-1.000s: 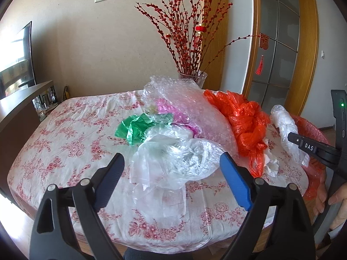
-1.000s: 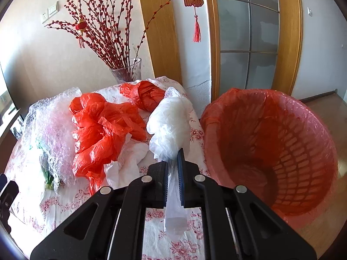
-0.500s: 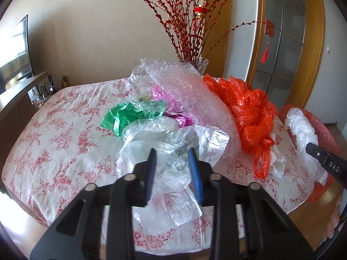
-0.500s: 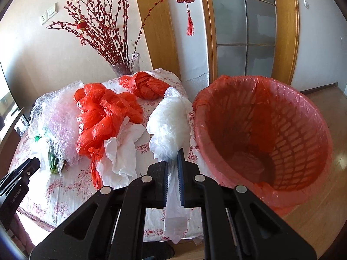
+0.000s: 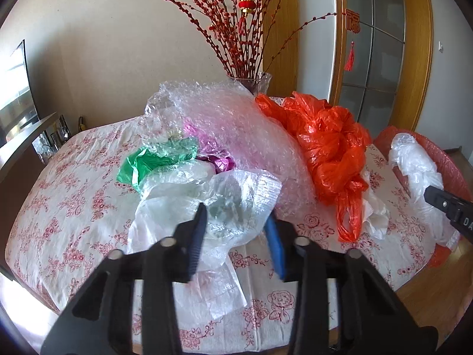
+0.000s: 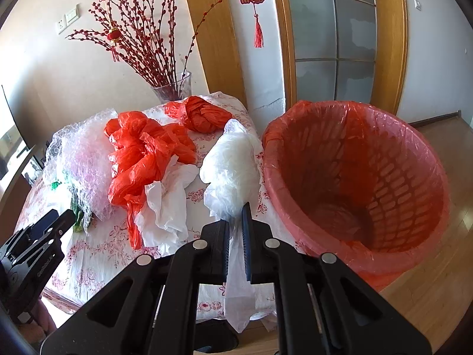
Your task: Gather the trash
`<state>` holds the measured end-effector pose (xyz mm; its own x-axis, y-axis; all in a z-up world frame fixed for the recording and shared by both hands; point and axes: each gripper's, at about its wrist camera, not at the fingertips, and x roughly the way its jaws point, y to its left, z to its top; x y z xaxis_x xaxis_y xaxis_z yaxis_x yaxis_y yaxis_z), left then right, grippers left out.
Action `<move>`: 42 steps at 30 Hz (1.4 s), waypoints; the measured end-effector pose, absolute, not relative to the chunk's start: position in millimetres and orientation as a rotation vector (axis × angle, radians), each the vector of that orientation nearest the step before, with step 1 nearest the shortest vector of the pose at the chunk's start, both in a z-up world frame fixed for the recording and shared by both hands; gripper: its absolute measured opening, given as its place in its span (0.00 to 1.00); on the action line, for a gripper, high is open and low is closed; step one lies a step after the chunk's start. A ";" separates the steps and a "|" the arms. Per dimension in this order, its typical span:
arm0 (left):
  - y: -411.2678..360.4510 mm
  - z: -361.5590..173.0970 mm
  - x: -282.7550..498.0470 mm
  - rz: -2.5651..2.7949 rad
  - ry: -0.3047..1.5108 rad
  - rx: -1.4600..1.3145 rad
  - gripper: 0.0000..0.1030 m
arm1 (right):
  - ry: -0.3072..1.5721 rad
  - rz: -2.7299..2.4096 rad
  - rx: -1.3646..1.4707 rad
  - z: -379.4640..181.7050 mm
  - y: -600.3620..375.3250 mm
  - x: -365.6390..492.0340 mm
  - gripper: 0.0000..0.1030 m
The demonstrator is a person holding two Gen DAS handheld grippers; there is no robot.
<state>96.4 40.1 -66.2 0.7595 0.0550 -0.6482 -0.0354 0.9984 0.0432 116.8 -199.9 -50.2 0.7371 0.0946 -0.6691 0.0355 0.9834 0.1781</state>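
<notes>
A crumpled clear plastic bag (image 5: 230, 201) lies at the table's near edge. My left gripper (image 5: 235, 222) is over it; its jaws are closing, with the bag bunched between them and touching both pads. My right gripper (image 6: 235, 222) is shut on a white plastic bag (image 6: 230, 171), which stands up above the jaws and trails below them. It hangs just left of the red-lined laundry-style bin (image 6: 399, 177). The left wrist view shows the same white bag (image 5: 416, 165) at the far right, in front of the bin.
A floral tablecloth (image 5: 74, 183) covers the table. On it lie bubble wrap (image 5: 236, 124), orange-red bags (image 5: 328, 148), a green bag (image 5: 139, 168), magenta foil (image 5: 215, 159) and white paper (image 6: 171, 204). A glass vase (image 5: 251, 84) of red branches stands at the back. Wooden floor surrounds the bin.
My left gripper came forward and down onto the clear bag, and its jaws went from wide open to narrow around it. The right gripper drifted slightly with the white bag still clamped.
</notes>
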 end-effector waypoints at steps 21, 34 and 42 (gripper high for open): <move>91.5 22.0 70.2 -0.197 0.588 -0.142 0.02 | 0.683 0.081 0.188 -31.4 -198.7 107.4 0.08; 54.2 46.5 73.8 -0.310 0.517 -0.123 0.02 | 0.656 0.066 0.210 -25.6 -208.4 106.5 0.08; 16.6 59.6 89.8 -0.408 0.475 -0.118 0.02 | 0.628 0.022 0.214 -15.1 -226.9 106.7 0.08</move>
<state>89.8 16.6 59.6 0.8105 -0.4082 -0.4201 0.3540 0.9127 -0.2040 106.7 -226.9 -15.1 0.8097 0.0850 -0.5807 0.0446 0.9777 0.2052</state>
